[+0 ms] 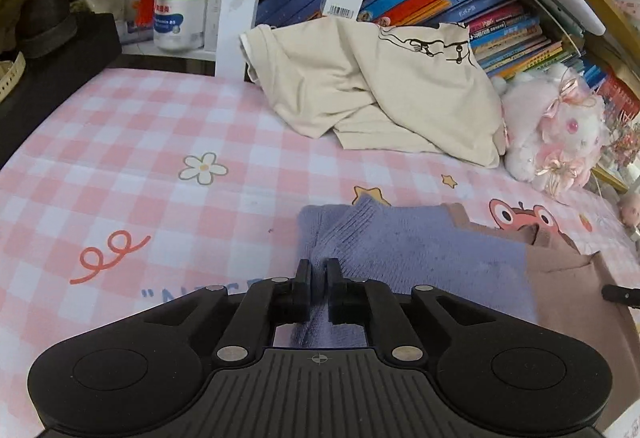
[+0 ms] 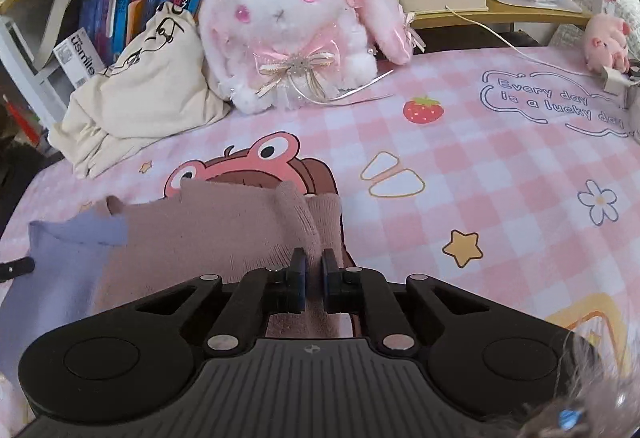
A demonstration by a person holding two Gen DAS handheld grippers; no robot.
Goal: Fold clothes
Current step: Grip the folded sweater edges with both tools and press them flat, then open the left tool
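Surface: pink checked bedsheet (image 1: pixel 160 142), bookshelf far behind.
Garment: soft, light knit sweater (image 1: pixel 420 250) lying near, lilac left, mauve right.
Left gripper (image 1: pixel 318 270): pinching lilac edge.
Right gripper (image 2: pixel 314 262): pinching mauve edge.
Handling: limp; likely best held at corners.

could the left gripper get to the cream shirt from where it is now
Probably not right away. The left gripper is shut on the purple-and-brown knit. Open sheet lies between it and the cream shirt, so after letting go the way looks clear.

Both wrist views close, angled down past own fingertips; shared ahead: two-tone lilac and dusty-pink knitted garment (image 1: pixel 420 250) (image 2: pixel 208 238), fluffy white-pink plush rabbit (image 1: pixel 556 126) (image 2: pixel 296 34).
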